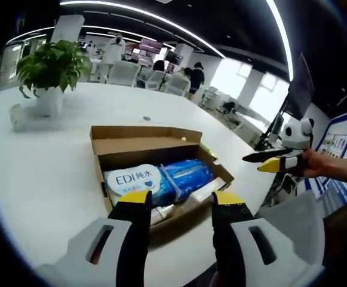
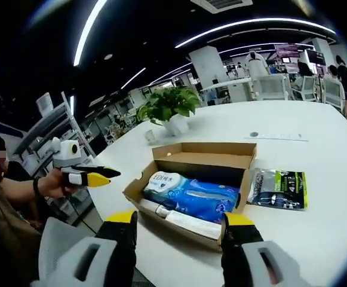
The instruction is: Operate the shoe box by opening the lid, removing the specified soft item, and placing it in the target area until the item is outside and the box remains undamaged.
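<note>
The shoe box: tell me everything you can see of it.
The shoe box is plain brown cardboard, shallow and rectangular, resting flat on the white table. Its lid is open, the hinged flap folded back at the far side. Inside lie a blue-and-white soft pack printed EDI and a blue wrapped pack beside it, with paler items along the near wall. Neither tool touches it.

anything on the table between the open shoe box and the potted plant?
No. In the left gripper view, only bare white table lies between the shoe box and the potted plant; the right gripper view agrees.
</note>
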Demonstrator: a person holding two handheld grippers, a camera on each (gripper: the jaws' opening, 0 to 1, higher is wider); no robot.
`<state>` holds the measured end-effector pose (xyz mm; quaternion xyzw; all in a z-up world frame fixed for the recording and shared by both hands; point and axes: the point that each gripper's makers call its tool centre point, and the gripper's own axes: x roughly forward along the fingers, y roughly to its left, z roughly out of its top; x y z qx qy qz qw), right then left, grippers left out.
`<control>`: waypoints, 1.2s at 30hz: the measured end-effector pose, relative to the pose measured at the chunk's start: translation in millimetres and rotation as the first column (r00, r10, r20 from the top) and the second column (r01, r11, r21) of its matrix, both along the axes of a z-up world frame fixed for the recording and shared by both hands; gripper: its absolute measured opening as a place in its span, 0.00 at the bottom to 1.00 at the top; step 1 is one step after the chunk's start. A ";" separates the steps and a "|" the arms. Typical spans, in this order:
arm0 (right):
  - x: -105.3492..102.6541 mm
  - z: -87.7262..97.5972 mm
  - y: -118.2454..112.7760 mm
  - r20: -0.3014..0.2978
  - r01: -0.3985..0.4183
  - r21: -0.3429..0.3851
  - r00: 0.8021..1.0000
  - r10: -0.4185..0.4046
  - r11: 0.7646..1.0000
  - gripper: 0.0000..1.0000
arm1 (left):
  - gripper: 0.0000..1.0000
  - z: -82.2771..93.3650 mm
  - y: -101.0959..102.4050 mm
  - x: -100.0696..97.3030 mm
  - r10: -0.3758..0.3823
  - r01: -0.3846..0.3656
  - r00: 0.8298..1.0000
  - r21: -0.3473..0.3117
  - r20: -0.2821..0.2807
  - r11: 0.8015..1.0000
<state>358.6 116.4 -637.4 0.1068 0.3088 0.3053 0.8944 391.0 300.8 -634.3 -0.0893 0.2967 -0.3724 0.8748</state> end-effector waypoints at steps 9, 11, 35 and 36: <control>-9.2 -11.5 14.2 -0.026 -0.006 -0.002 1.000 0.006 1.000 0.57 | 0.39 -5.4 6.0 -1.2 -0.030 0.030 1.000 0.017 0.003 0.999; -11.7 -13.4 16.1 -0.033 -0.007 -0.006 0.999 0.007 1.000 0.57 | 0.40 -6.3 7.7 -0.1 -0.034 0.034 0.999 0.019 0.003 0.999; 30.4 -18.3 35.7 0.004 -0.179 -0.219 0.983 0.185 0.959 0.58 | 0.45 -17.3 -2.3 29.2 -0.188 0.168 0.981 0.258 0.054 0.951; 34.7 -18.3 38.3 0.007 -0.207 -0.251 0.976 0.216 0.946 0.58 | 0.45 -20.2 -3.0 33.3 -0.190 0.169 0.981 0.283 0.047 0.944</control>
